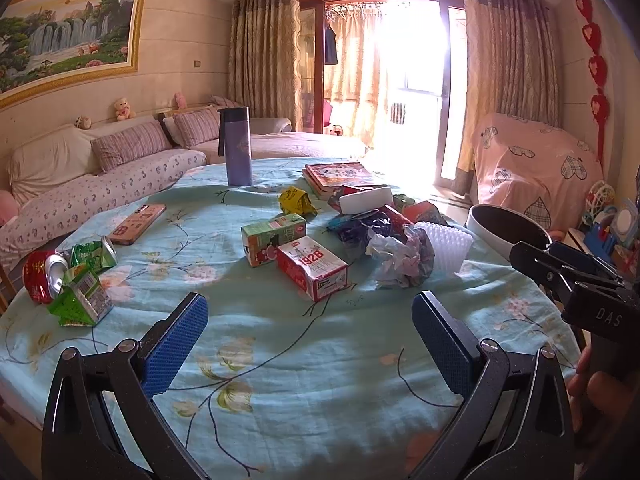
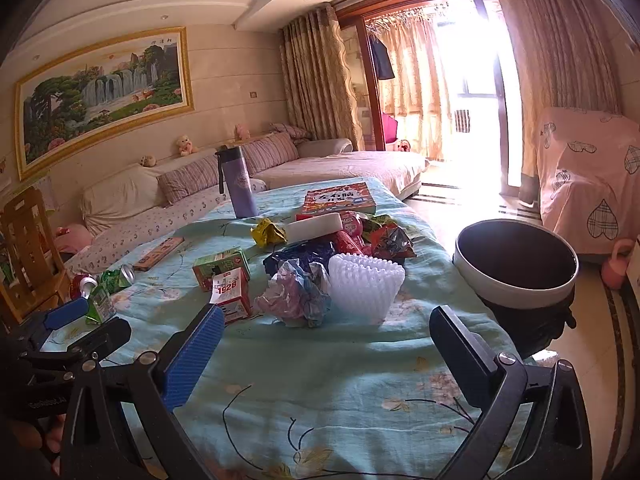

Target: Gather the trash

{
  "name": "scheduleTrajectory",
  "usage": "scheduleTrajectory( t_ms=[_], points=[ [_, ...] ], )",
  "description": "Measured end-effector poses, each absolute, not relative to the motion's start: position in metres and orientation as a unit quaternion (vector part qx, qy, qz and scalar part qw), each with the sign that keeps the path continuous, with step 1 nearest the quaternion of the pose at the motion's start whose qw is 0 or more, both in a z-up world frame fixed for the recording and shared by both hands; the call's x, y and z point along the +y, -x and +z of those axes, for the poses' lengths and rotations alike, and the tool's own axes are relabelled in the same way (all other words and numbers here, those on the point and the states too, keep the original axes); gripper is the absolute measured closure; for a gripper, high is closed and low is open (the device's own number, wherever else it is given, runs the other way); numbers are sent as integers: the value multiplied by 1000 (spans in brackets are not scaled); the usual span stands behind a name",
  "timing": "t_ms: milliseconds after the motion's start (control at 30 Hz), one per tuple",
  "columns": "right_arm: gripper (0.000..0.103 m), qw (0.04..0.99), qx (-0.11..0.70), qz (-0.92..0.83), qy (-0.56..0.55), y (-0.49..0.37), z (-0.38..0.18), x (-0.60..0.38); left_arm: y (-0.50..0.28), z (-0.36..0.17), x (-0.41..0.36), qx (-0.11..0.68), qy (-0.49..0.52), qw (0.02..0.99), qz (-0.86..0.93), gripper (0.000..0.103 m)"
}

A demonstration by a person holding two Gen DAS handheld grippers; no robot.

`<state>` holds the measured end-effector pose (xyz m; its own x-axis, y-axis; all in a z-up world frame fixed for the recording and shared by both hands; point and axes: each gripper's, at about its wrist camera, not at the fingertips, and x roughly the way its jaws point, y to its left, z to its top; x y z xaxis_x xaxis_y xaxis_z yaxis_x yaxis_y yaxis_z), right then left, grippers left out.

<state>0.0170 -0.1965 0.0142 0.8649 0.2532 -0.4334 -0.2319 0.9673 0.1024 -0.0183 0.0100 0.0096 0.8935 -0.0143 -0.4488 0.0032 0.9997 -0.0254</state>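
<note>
**Both claws wide open, trash pile dead ahead, bin off to the right**

So here's the setup. The left claw (image 1: 310,344) and the right claw (image 2: 326,354) are both spread wide with nothing between the pads, hovering over the near edge of the table (image 1: 320,400).

The trash sits further out on the cloth. Straight ahead of the left claw is the red carton (image 1: 312,266), lying on its side with its long axis running diagonally, near end pointing toward the claw's right. A green carton (image 1: 272,236) sits just behind it. Off to the left are crushed cans (image 1: 52,272).

From the right claw, the crumpled paper ball (image 2: 296,296) and a white ribbed cup (image 2: 366,286) lie straight ahead, touching each other. The bin (image 2: 516,268) stands just off the table's right edge, so I'd guess the right hand is the better one for dumping, and the paper ball is its easiest first grab.
</note>
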Motion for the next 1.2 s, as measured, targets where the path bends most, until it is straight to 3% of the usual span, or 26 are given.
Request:
scheduleTrajectory(
  t_ms=[1200],
  points=[
    [0, 963, 236, 123, -41, -19, 9, -204, 16, 5, 5, 240, 8, 971, -12, 0]
  ],
)
